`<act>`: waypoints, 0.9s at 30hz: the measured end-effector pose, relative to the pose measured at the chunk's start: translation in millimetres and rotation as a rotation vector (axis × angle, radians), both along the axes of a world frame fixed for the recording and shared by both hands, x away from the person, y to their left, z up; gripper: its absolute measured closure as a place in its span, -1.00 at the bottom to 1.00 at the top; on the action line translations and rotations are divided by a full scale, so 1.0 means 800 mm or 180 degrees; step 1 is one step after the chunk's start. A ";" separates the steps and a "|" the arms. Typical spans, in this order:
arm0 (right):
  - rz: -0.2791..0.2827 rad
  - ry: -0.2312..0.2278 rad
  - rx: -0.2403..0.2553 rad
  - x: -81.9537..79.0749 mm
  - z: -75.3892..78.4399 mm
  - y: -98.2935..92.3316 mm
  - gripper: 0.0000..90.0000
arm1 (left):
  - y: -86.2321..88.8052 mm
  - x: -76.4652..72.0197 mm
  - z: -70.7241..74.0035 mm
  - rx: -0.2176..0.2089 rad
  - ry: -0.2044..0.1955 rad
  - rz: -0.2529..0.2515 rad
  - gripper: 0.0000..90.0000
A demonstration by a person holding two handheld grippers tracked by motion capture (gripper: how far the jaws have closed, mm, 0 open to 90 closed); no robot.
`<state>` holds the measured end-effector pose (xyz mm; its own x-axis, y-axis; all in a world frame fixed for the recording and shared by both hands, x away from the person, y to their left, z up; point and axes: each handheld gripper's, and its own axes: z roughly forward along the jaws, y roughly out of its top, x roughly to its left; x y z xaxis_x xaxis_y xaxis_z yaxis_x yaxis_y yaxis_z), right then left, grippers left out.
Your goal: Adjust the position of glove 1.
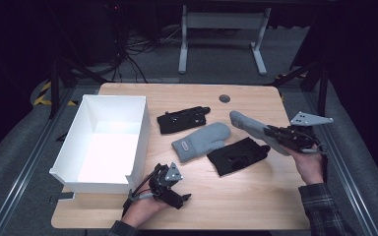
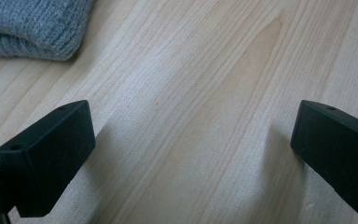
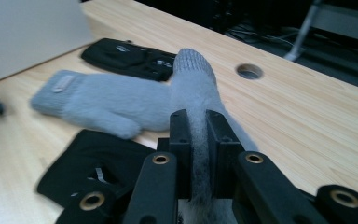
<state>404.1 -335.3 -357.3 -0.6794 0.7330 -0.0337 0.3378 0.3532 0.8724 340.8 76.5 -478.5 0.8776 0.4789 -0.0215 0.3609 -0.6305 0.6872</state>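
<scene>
— Four gloves; why's one grey mitten [image 1: 250, 127] airborne?
— Right gripper [image 1: 275, 133] pinches it, right of the white box [image 1: 109, 142], probably bound there. Left gripper [image 1: 183, 197] idles, jaws apart.

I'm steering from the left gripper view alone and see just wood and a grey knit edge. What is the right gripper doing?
Observer: The right gripper is shut on a grey mitten, held above the table.
Operator: Is that the knit edge in my view?
Observer: No, yours is a second grey mitten lying flat mid-table.
Operator: Anything else out there?
Observer: Two black gloves, one on each side of that flat mitten.
Operator: Where might things go?
Observer: Perhaps in the white box at the table's left, beyond your left gripper, which is open.
</scene>
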 end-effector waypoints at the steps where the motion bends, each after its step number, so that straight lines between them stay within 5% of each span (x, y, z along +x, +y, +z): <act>1: 0.0053 -0.0001 -0.0001 -0.003 0.001 0.004 0.85 | 0.000 0.000 0.000 0.0000 0.0000 0.0000 -1.00; 15: 0.0865 0.0107 0.0066 -0.044 -0.004 0.059 0.85 | 0.000 0.000 0.000 -0.0001 0.0001 -0.0002 -1.00; 27: 0.1454 0.0341 -0.0076 -0.077 -0.037 0.091 0.84 | 0.000 0.000 0.000 -0.0001 0.0001 -0.0009 -1.00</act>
<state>342.6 -262.8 -386.6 -0.9328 0.3580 0.0411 0.2308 0.5061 0.8310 341.2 76.4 -478.6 0.8789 0.4766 -0.0219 0.3594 -0.6312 0.6873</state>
